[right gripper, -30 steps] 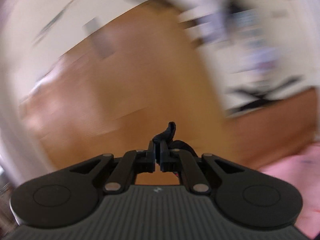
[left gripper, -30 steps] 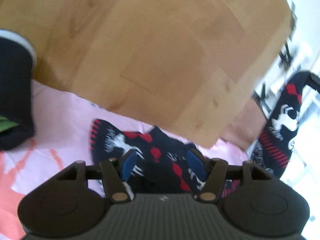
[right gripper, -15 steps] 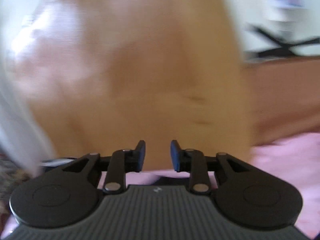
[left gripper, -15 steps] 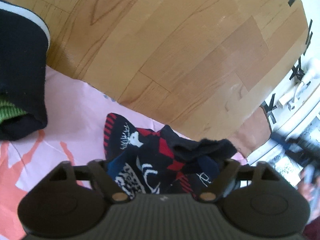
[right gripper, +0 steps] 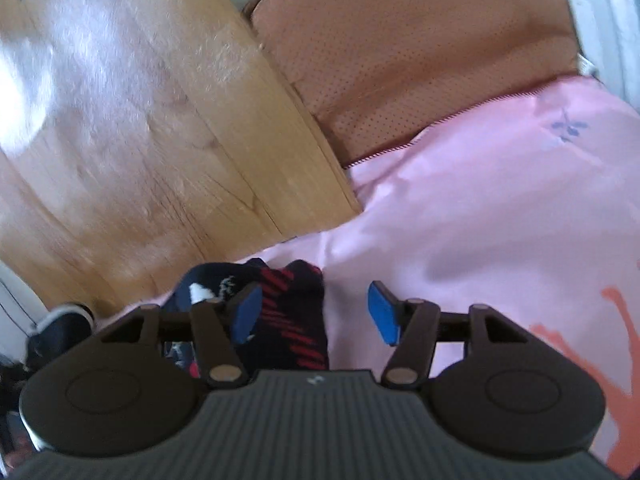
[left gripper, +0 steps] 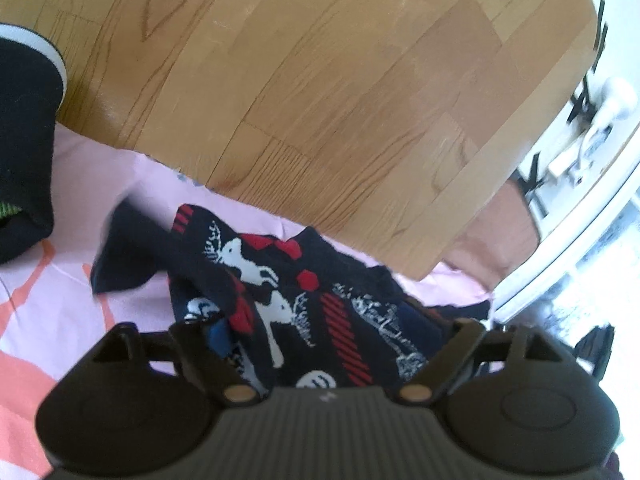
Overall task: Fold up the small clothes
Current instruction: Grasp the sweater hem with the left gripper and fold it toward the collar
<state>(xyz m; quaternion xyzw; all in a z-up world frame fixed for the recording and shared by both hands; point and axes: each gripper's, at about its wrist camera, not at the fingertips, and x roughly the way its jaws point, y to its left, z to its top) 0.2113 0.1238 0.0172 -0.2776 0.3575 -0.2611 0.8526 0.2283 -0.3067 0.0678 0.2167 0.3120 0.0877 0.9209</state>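
Lies on the pink sheet (right gripper: 500,208), the patterned sock (left gripper: 304,304), between the closing fingers of the left gripper (left gripper: 320,344) and at the left finger of the opening, empty right gripper (right gripper: 316,312).

Pink sheet (right gripper: 500,208) carries patterned socks (left gripper: 304,308), dark folded garment (left gripper: 24,152).

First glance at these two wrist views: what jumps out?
The navy patterned socks, red bars and white reindeer, lie bunched on the pink sheet between the left gripper's closing jaws. The wooden board fills the view beyond them. The right gripper, jaws opening, hangs over one end of the socks, blue pads clear of the fabric.
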